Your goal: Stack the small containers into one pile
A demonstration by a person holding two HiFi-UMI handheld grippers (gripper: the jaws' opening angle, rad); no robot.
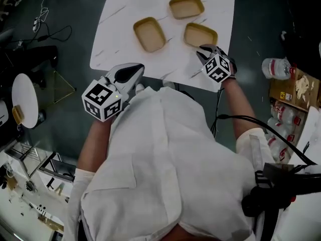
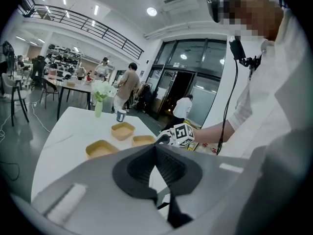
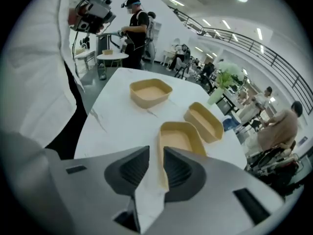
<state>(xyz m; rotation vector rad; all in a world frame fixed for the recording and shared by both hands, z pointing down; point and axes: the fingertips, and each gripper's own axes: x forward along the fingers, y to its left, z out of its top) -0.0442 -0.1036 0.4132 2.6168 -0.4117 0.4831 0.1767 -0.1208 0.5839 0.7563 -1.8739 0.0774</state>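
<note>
Three tan containers lie apart on the white table (image 1: pixel 125 49): one at the left (image 1: pixel 149 34), one at the far side (image 1: pixel 186 7), one near the right (image 1: pixel 200 34). My right gripper (image 1: pixel 203 49) is at the near end of the right container (image 3: pixel 178 137), jaws apart. That container's left rim edge lines up with the gap, and the pads are not pressing on it. The other two containers (image 3: pixel 150 93) (image 3: pixel 205 122) lie beyond. My left gripper (image 1: pixel 138 69) hovers off the table's near left edge, shut and holding nothing. In its view (image 2: pixel 155 148) all three containers (image 2: pixel 101 149) (image 2: pixel 122 130) (image 2: pixel 143 140) show.
A vase of flowers (image 2: pixel 99 106) and a cup (image 2: pixel 121 115) stand at the table's far end. On the floor to the right are a water bottle (image 1: pixel 278 68) and boxes (image 1: pixel 296 89). A round white stool (image 1: pixel 25 99) stands at the left. People are in the background.
</note>
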